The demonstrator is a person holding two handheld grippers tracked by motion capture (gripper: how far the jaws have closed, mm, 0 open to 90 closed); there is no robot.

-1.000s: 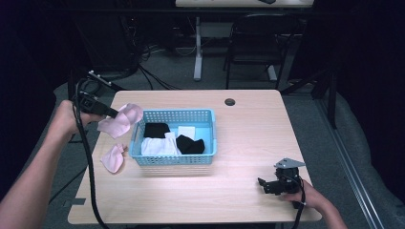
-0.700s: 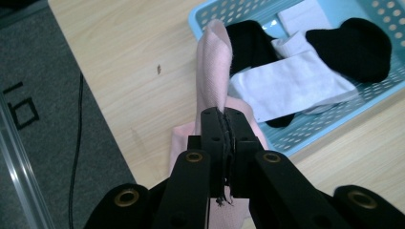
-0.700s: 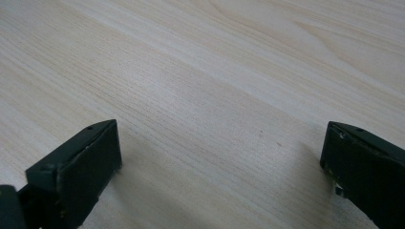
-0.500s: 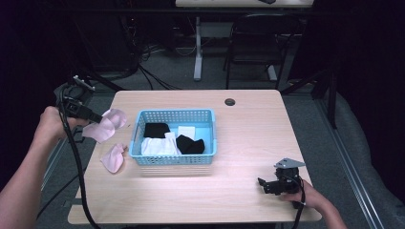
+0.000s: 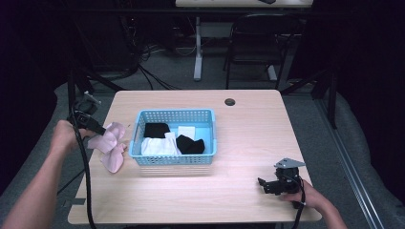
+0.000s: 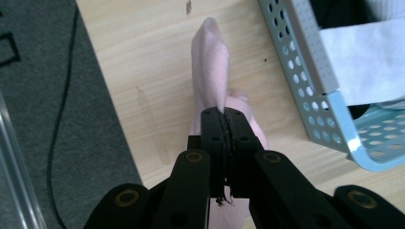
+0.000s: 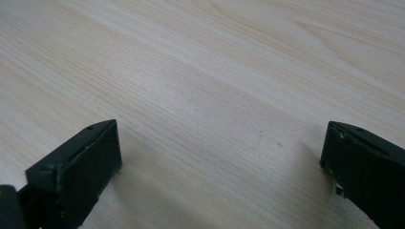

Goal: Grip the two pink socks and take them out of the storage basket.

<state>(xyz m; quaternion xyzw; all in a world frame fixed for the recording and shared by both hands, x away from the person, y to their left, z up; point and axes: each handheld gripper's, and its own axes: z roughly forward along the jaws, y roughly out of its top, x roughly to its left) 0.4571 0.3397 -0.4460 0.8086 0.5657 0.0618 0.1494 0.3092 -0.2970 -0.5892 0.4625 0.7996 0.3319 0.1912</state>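
Note:
My left gripper (image 5: 98, 131) is shut on a pink sock (image 5: 107, 139) at the table's left edge, just left of the blue basket (image 5: 174, 114). In the left gripper view the jaws (image 6: 224, 117) are pressed together on the pink sock (image 6: 210, 62), which droops onto the wood beside the basket wall (image 6: 305, 62). A second pink sock (image 5: 114, 161) lies on the table right under and in front of the held one. My right gripper (image 5: 263, 185) rests low at the table's front right, open, with bare wood between its fingers (image 7: 222, 157).
The basket holds black socks (image 5: 190, 144) and white socks (image 5: 157, 147). A dark cable hole (image 5: 230, 101) sits near the table's far edge. The left gripper's cable (image 5: 83, 181) hangs down past the table's left side. A chair and table legs stand beyond.
My left gripper has carried the pink sock from above the basket's left corner leftward and down to the table's left edge. The right gripper has stayed put.

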